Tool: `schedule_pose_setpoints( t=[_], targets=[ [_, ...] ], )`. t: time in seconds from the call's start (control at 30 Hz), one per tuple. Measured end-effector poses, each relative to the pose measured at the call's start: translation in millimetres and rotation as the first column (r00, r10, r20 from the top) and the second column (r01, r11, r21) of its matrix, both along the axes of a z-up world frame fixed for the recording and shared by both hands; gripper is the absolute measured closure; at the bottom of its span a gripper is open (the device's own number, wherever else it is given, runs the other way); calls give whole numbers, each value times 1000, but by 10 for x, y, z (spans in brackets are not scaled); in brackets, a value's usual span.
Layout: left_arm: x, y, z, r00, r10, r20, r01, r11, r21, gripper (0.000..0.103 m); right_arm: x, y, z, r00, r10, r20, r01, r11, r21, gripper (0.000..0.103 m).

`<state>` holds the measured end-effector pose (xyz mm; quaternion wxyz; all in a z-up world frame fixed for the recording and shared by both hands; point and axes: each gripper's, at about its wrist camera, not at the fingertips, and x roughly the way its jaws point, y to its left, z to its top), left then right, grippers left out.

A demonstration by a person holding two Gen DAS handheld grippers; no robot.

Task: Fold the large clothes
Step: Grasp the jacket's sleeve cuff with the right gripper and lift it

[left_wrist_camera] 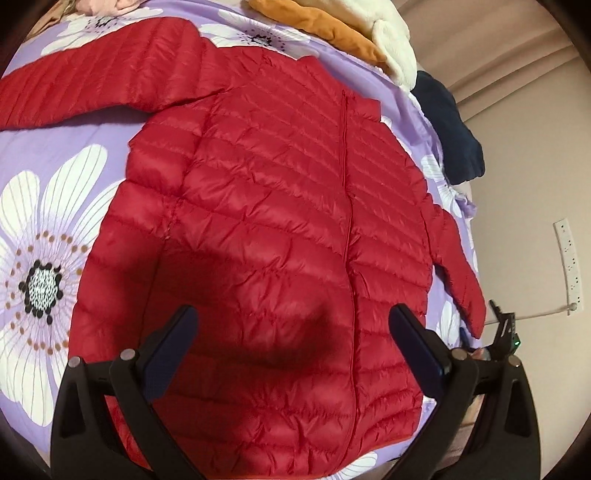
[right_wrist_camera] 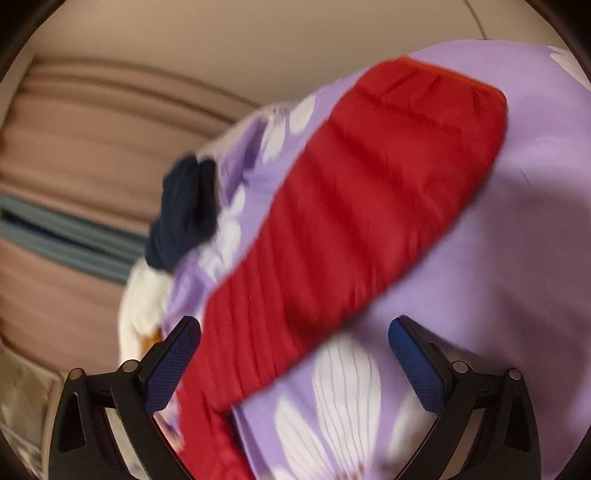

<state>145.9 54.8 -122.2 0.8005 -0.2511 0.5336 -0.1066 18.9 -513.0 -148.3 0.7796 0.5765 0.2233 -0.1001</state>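
Two claws, both spread wide and both holding nothing. The left gripper [left_wrist_camera: 291, 332] hovers above the lower front of the red puffer jacket [left_wrist_camera: 280, 206], its blue pads [left_wrist_camera: 173, 347] apart with only the garment's quilted front and its own shadow between them; whether it touches the fabric I cannot tell, though it appears to hang clear. The right gripper [right_wrist_camera: 295, 343] is equally open over the jacket's right sleeve [right_wrist_camera: 354, 221], which runs diagonally between its fingers; that view is blurred, so contact cannot be judged there either. The jacket lies face up and zipped on the purple floral bedspread [left_wrist_camera: 48, 155], one sleeve [left_wrist_camera: 92, 85] stretched out to the far side, the other lying close along the body near the bed's edge. Beyond it sit an orange garment [left_wrist_camera: 325, 29], a cream fleece [left_wrist_camera: 388, 33] and a dark navy item [left_wrist_camera: 450, 125]. Judging by this layout, folding has not begun: the garment is spread out and no fold is visible. The next move likely calls for the right claw to pinch the sleeve near its cuff and carry it across the chest.
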Motion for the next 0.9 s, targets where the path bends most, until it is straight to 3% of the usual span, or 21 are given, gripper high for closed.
schedule_pose_setpoints(
  t=[0.1,0.17,0.27,0.4,0.57,0.7,0.9],
  targets=[
    [53,-46,-14,1000,-10,-2,10,1000,22,0,0,-157,-45,997,-77,19,76,996,42,21],
    [77,-55,-26,1000,-11,-4,11,1000,26,0,14,-260,-121,993,-114,-13,114,991,69,50],
    [100,-48,-41,1000,-14,-5,14,1000,25,0,-94,-344,-182,987,-153,-48,157,984,79,78],
    [94,-11,-46,1000,-2,-2,2,998,67,0,-159,-339,-24,986,-158,-61,159,987,11,90],
    [57,132,-48,999,36,4,-37,997,71,0,-76,-131,649,995,-91,-35,82,976,-203,91],
    [31,249,-30,998,59,5,-59,997,58,0,172,278,1327,1000,12,-22,-20,906,-423,91],
    [-31,448,48,996,85,20,-85,996,25,0,567,1191,2170,982,186,-20,-154,742,-653,91]
  ],
)
